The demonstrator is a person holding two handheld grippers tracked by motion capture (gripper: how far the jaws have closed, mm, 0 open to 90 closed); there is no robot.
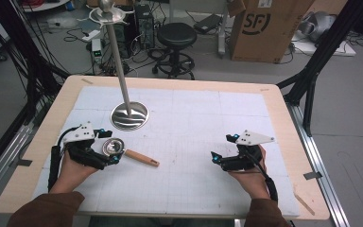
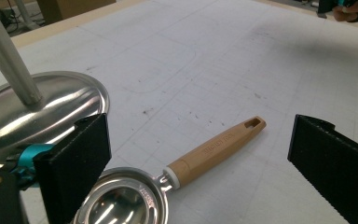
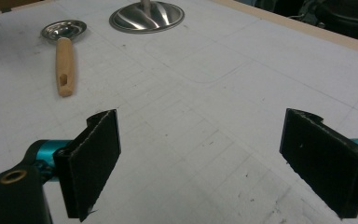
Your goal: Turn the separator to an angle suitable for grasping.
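Observation:
A small steel scoop (image 1: 113, 146) with a wooden handle (image 1: 142, 158) lies flat on the white mat, left of centre. My left gripper (image 1: 108, 146) stands open around the scoop's bowl (image 2: 121, 203), and the handle (image 2: 216, 150) points away between its jaws, which do not touch it. My right gripper (image 1: 221, 148) is open over bare mat at the right, with nothing between its black pads (image 3: 324, 156). From that side the scoop (image 3: 64, 30) and its handle (image 3: 65, 65) lie far off.
A steel stand with a round base (image 1: 129, 116) and a tall pole (image 1: 118, 59) rises just behind the scoop, its base (image 2: 37, 109) close to my left jaw. The wooden table rim (image 1: 283, 142) frames the mat. A stool (image 1: 176, 35) and a cardboard box (image 1: 264, 26) stand beyond the table.

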